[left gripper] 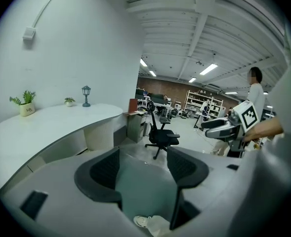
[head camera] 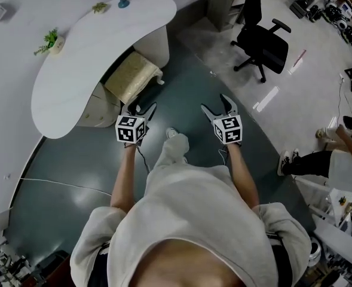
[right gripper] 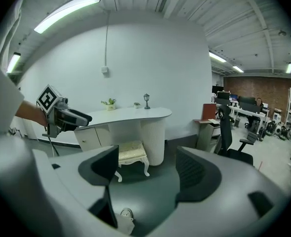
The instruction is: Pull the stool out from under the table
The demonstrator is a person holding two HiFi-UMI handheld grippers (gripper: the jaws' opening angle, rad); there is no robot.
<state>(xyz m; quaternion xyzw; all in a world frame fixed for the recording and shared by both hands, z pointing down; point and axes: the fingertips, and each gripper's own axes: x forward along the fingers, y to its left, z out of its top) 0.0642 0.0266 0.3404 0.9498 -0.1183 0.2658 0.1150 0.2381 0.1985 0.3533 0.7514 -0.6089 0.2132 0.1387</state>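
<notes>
Cream and soft-topped, the stool sits in the upper left of the head view. Its far part is tucked under the white curved table and its near part pokes out onto the dark floor. The left gripper is near it, and the stool lies just up and to the left of its jaws. The right gripper is farther off to the right. I think the left one should reach first.

In the left gripper view the jaws are wide apart with only floor between them. They point past the stool at a black office chair, and the stool does not show here.

In the right gripper view the jaws are also wide apart and hold nothing. The stool stands beyond them, just above the left jaw and well apart from it, under the table's edge.
</notes>
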